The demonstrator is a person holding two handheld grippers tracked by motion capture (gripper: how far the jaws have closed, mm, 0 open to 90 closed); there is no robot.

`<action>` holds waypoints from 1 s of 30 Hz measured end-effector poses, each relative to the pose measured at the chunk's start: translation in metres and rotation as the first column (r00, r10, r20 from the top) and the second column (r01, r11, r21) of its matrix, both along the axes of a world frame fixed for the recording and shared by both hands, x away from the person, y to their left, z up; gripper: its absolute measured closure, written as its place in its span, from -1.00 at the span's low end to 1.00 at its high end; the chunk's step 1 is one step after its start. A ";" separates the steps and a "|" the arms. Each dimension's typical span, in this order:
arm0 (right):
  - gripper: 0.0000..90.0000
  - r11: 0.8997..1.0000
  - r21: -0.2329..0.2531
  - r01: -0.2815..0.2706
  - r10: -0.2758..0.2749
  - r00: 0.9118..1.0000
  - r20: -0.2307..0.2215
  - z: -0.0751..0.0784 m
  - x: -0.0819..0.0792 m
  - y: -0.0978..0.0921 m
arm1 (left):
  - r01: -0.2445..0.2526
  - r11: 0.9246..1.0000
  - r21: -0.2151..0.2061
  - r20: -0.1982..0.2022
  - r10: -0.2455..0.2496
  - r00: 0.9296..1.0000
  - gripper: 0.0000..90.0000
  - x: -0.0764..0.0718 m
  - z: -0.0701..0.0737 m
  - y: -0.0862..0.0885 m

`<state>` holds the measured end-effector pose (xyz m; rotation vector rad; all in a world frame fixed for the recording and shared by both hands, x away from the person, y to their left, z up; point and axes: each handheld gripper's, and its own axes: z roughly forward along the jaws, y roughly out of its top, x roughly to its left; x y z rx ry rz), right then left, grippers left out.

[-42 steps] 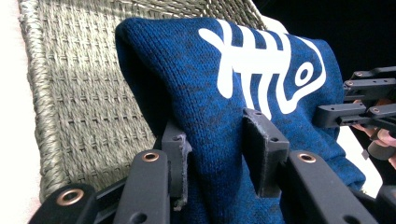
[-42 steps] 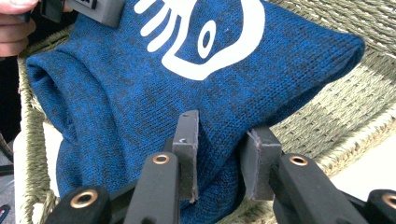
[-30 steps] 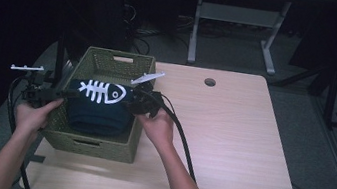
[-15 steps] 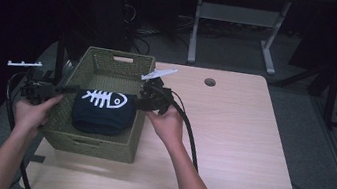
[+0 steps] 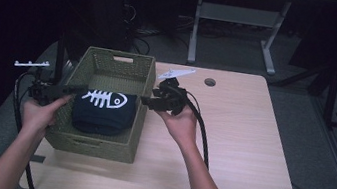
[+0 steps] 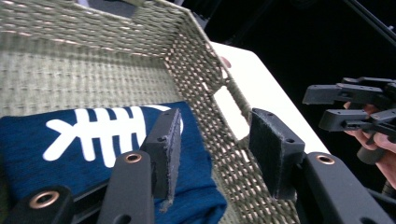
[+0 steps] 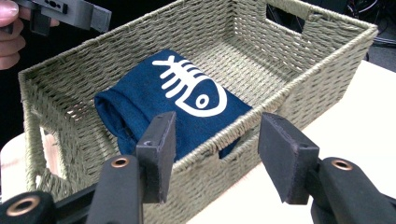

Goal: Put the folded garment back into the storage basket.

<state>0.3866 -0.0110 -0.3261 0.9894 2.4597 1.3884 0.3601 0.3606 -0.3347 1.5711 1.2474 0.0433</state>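
Woven basket [image 5: 99, 137], 1 folded cloth [image 5: 102, 110], 2 grippers

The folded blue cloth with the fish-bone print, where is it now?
The folded blue cloth lies inside the woven basket, in the half nearer the person, on the left part of the table, between the two open hand-held grippers.

High view dim; surroundings near black, table [image 5: 251, 137] evenly lit, probably from overhead. Soft grain, no glare. Gripper views brighter: basket [image 7: 299, 88] weave sharp mid-frame, jaws at bottom edge slightly soft. Far background in left gripper view black, detail lost.
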 end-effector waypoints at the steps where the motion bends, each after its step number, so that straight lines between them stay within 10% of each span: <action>1: 0.03 1.000 0.003 0.000 0.000 1.000 0.003 0.000 0.000 -0.003 | 0.006 1.000 0.002 0.005 -0.006 1.000 0.19 0.000 0.001 -0.003; 30: -0.18 0.998 0.064 0.016 -0.016 1.000 0.007 -0.003 -0.010 -0.077 | 0.079 0.996 0.028 0.019 -0.080 0.997 0.12 -0.001 0.008 -0.067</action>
